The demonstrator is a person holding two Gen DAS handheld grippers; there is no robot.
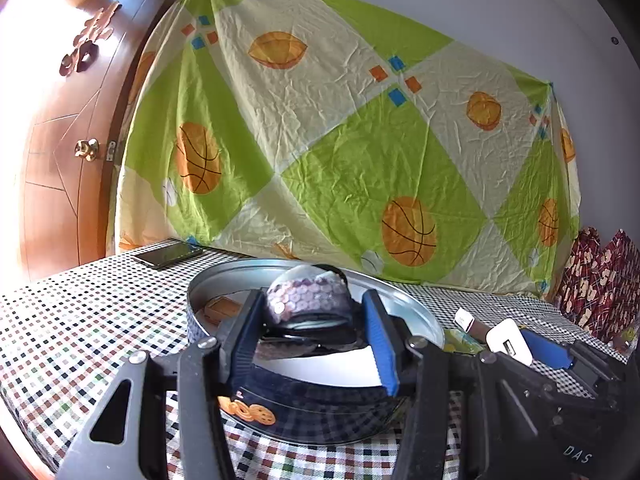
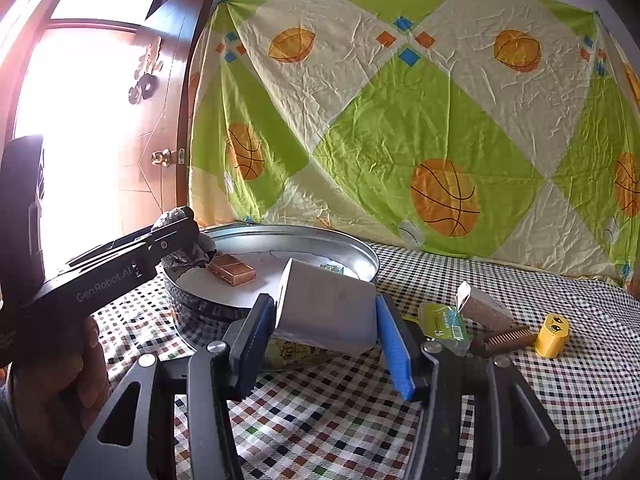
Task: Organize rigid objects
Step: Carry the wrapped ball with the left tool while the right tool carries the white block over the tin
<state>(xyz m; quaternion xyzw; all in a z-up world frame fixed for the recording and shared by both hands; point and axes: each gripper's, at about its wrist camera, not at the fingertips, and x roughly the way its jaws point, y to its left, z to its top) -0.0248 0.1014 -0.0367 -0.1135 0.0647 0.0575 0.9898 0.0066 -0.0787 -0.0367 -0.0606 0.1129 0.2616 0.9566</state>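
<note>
**Both grippers loaded at the tin: sequinned item over the tray, charger block waiting**

Left gripper (image 1: 316,320): fingers clamped on a sequinned, rounded item (image 1: 306,294), exact type unclear. It is held above the interior of the round metal tin (image 1: 416,312), apparently for dropping in. A copper-coloured lighter (image 2: 232,269) already lies on the tin's white liner.

Right gripper (image 2: 326,334): fingers closed on a white USB charger block (image 2: 328,308), lifted off the checked tabletop (image 2: 328,412) just outside the tin's near rim. Judged queued for the same tin.

Not yet sorted, right of the tin: green-labelled packet (image 2: 444,322), small speckled carton (image 2: 482,306), brown comb (image 2: 504,340), yellow cartoon-eyed cylinder (image 2: 553,336). A phone (image 1: 168,255) lies at the far edge.

Legible writing: "GenRobot.AI" on the left gripper's side; "DAS" on the gripper body (image 1: 576,454) at lower right of the left wrist view. Packet print unreadable.
</note>
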